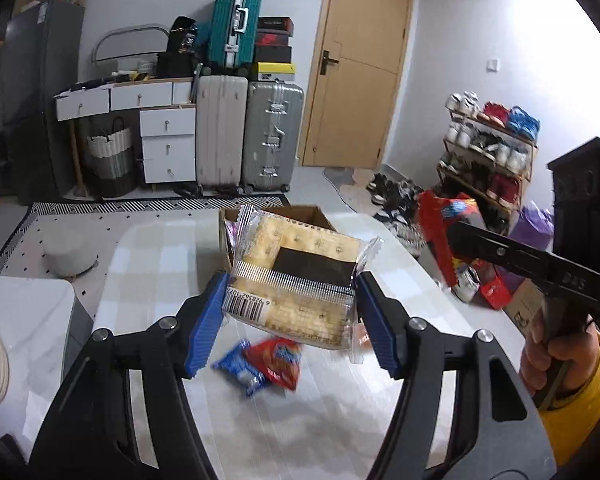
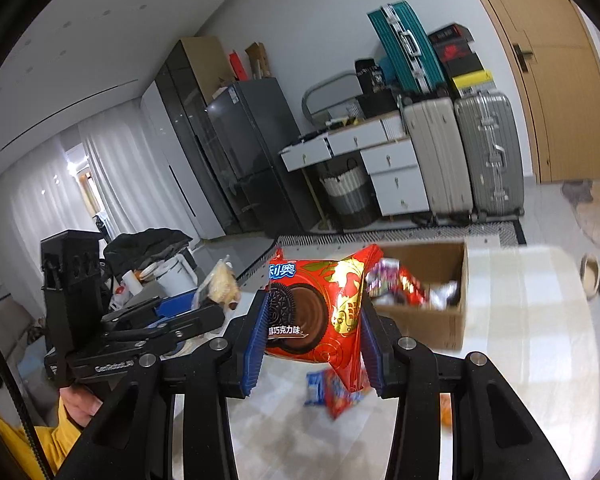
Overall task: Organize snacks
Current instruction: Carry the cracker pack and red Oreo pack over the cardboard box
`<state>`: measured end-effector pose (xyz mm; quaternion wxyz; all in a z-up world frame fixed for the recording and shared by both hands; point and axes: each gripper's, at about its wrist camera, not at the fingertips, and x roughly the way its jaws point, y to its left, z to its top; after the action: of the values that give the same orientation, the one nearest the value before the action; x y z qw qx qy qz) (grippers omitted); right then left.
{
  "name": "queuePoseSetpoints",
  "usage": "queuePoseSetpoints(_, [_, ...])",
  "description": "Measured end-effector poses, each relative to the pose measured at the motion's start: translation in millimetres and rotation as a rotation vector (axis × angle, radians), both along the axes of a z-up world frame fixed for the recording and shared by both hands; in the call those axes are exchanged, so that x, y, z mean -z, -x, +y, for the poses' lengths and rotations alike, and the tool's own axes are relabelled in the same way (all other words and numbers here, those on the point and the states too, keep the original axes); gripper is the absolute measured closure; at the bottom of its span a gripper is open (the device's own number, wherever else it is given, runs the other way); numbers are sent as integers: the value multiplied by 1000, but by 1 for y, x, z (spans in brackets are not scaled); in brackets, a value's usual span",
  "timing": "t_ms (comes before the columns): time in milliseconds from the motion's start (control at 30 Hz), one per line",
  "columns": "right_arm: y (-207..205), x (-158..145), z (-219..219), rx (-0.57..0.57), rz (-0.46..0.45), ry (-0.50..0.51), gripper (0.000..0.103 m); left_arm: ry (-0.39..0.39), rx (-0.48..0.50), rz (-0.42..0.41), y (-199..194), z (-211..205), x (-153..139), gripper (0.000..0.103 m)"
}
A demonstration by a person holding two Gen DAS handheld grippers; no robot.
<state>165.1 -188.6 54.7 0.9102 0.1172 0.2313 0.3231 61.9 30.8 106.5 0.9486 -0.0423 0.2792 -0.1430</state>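
Snacks are held clear of the bench (image 1: 148, 280) in both grippers. A clear-wrapped cracker pack (image 1: 296, 280) is pinched at its two ends between the blue pads of the left gripper (image 1: 290, 320). A red Oreo packet (image 2: 320, 312) is pinched between the jaws of the right gripper (image 2: 312, 344), which are drawn close together on it. Below, a blue packet (image 1: 240, 372) and a red packet (image 1: 278, 360) are seen lying side by side on the bench, blurred. Further back, an open cardboard box (image 2: 456, 320) containing more wrapped snacks is seen on the bench. Suitcases (image 1: 274, 136) are stood against the far wall beside a wooden door (image 1: 360, 64).
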Motion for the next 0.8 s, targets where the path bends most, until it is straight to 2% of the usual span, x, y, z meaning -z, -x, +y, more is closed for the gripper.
queuePoseSetpoints(167, [-27, -22, 6, -4, -40, 17, 61, 14, -36, 11, -43, 5, -16, 41])
queuePoseSetpoints(367, [-69, -33, 10, 1, -44, 21, 61, 4, -58, 46, -104, -2, -16, 41])
queuePoseSetpoints(567, [-110, -30, 13, 17, -39, 36, 61, -8, -76, 86, -171, -20, 0, 41])
queuePoseSetpoints(800, [-157, -12, 7, 46, 1, 33, 61, -35, -81, 126, -237, -39, 26, 41])
